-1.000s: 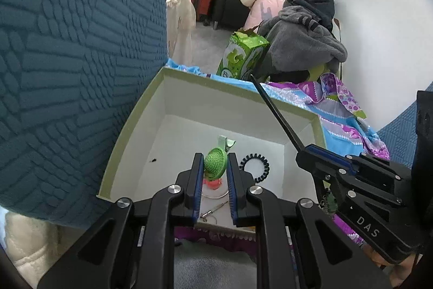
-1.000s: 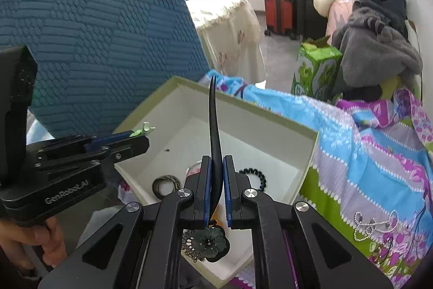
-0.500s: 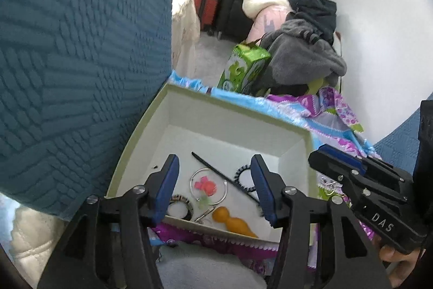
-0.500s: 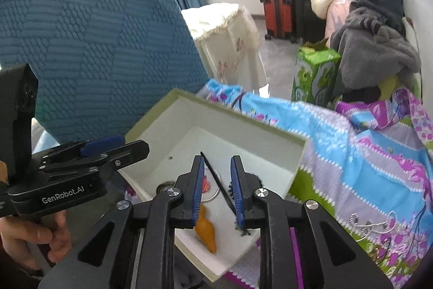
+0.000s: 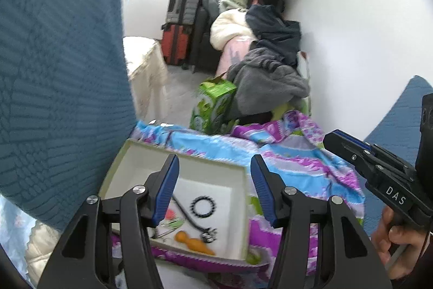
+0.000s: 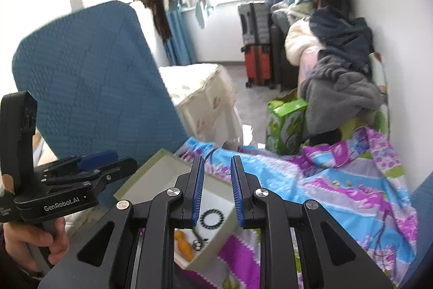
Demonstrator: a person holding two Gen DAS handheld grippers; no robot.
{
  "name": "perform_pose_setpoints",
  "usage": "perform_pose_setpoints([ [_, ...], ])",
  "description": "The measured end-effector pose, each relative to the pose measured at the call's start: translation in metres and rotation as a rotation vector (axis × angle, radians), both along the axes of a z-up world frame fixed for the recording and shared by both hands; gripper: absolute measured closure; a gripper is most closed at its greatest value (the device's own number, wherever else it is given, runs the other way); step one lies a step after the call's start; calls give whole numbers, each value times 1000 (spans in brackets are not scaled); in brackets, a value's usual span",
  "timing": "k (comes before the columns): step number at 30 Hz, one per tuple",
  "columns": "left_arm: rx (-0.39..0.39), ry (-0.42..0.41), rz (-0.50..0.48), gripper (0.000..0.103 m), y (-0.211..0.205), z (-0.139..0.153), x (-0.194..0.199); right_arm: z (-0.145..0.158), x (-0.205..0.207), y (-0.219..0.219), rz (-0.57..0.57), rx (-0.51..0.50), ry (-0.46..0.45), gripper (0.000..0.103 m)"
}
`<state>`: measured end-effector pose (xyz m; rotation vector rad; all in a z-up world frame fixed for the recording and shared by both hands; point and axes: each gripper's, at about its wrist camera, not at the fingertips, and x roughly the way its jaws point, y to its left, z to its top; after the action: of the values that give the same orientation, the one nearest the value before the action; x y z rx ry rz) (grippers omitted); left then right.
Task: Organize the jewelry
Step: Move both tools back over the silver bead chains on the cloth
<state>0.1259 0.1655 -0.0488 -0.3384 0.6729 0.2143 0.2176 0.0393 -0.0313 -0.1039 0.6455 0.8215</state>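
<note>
From the left wrist: left gripper [image 5: 215, 188] spread wide, nothing between the blue pads, hanging above the shallow box [image 5: 238, 213] on the patterned bedspread [image 5: 292, 167]. Down in the box, all apart from the pads: a black beaded ring [image 5: 203, 207], a black hair stick [image 5: 189, 218] with a flower-like cluster at its near end, an orange gourd-shaped piece [image 5: 193, 243], a thin hoop with pink and green bits [image 5: 170, 218]. Everything likely light and prone to skid on the smooth floor; best taken across the stiff shaft of the stick, across the band of the ring, not by the dangling parts, probably fragile. From the right wrist: right gripper [image 6: 216, 191] narrowly parted, holding nothing, above the near corner of the box. Below the pads, the ring, the orange piece and the stick's cluster in view.
</note>
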Motion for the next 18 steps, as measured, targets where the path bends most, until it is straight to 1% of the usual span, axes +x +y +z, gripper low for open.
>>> perform_pose_setpoints([
  [4,10,-34,-37,47,-23,13,8,10,5,-28,-45,16,-20,85],
  [10,11,-51,-106,47,-53,16,23,14,9,-76,-129,26,-51,85],
  [15,-9,-50,-174,47,-84,4,35,4,11,-118,-201,13,-54,85],
  [18,-28,-26,-216,47,-104,-10,45,-6,12,-138,-237,2,-55,85],
])
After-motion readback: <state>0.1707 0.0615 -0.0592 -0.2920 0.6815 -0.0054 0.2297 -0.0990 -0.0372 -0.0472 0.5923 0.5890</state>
